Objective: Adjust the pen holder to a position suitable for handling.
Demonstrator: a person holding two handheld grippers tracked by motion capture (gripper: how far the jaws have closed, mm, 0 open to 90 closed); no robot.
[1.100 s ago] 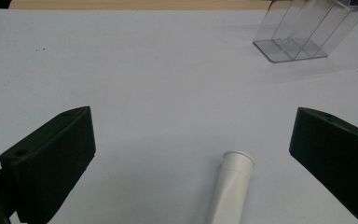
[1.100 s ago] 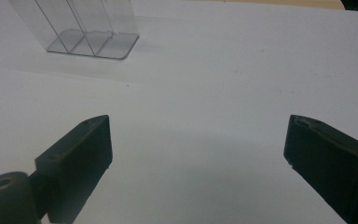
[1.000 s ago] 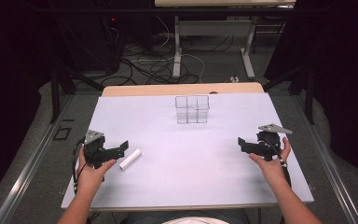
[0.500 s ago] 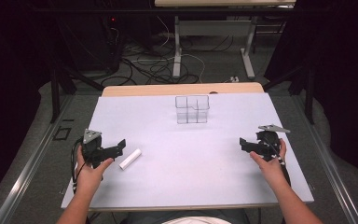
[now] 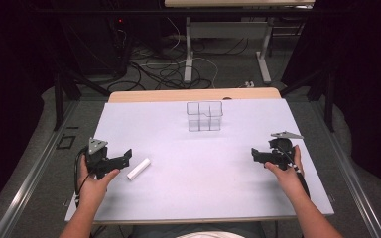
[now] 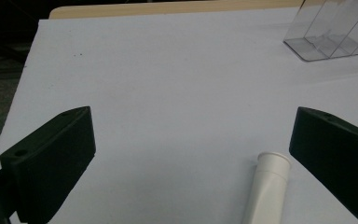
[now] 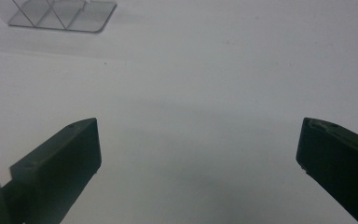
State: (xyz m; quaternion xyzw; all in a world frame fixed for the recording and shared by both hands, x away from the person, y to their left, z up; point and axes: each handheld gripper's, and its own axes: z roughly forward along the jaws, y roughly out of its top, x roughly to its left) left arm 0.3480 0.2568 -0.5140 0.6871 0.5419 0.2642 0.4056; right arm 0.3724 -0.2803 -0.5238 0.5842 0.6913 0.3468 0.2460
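Observation:
A short white tube (image 5: 138, 169) lies on the white table (image 5: 193, 198) at the left, just right of my left gripper (image 5: 125, 156). That gripper is open. In the left gripper view the tube (image 6: 266, 186) lies between the wide jaws of my left gripper (image 6: 192, 120), close to the right one and touching neither. My right gripper (image 5: 254, 154) hovers over the table's right side. Its jaws have just been opening, and in the right gripper view only bare table lies between the jaws of my right gripper (image 7: 196, 128). A clear plastic divided holder (image 5: 204, 116) stands at the back centre.
The holder also appears in the left gripper view as the clear holder (image 6: 328, 32) at upper right, and in the right gripper view as the clear holder (image 7: 60, 13) at upper left. A wooden strip (image 5: 193, 94) borders the far table edge. Cables and desk legs cover the dark floor behind.
My right gripper has drifted slightly left and down in the high view. The left gripper and the tube have stayed where they were.

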